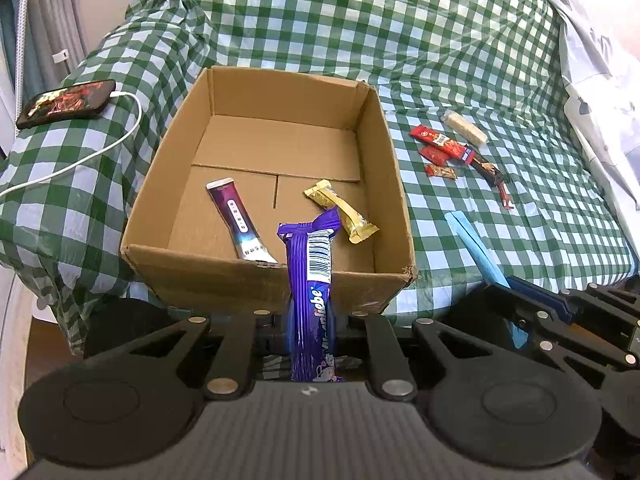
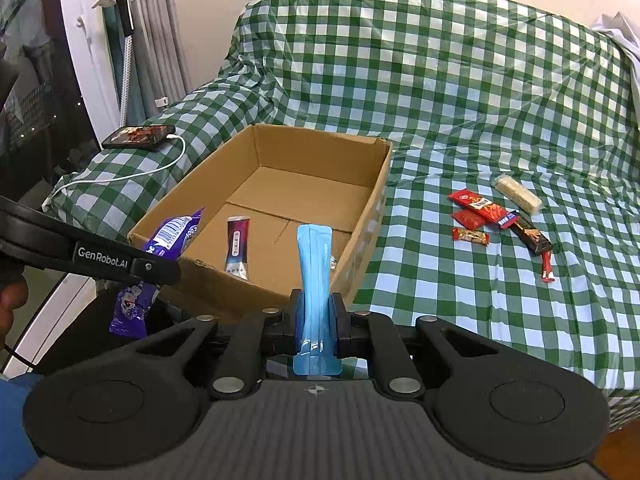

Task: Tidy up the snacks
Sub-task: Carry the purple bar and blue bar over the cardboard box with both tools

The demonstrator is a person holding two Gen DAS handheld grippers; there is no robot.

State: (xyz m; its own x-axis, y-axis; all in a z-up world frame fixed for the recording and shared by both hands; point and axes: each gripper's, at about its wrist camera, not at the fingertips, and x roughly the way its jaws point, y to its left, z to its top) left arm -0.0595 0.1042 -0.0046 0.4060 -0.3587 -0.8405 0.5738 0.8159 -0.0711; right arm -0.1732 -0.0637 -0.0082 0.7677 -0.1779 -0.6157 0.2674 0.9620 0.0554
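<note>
My left gripper (image 1: pixel 312 320) is shut on a purple chocolate bar (image 1: pixel 310 280), held upright just before the near wall of an open cardboard box (image 1: pixel 260 280). In the box lie a purple-and-white sachet (image 1: pixel 240 224) and a yellow wrapped bar (image 1: pixel 340 210). My right gripper (image 2: pixel 316 316) is shut on a light blue sachet (image 2: pixel 314 276), held upright at the box's (image 2: pixel 360 240) near right corner. The left gripper and its purple bar (image 2: pixel 168 240) show at the left of the right wrist view. Loose red snacks (image 1: pixel 444 148) (image 2: pixel 480 212) lie right of the box.
A green-checked cloth (image 1: pixel 400 40) covers the couch. A phone (image 1: pixel 68 102) on a white charging cable (image 1: pixel 100 152) lies on the left armrest. A pale rice bar (image 2: pixel 518 192) and a dark bar (image 2: pixel 532 236) lie with the red snacks. White fabric (image 1: pixel 600 80) sits at the far right.
</note>
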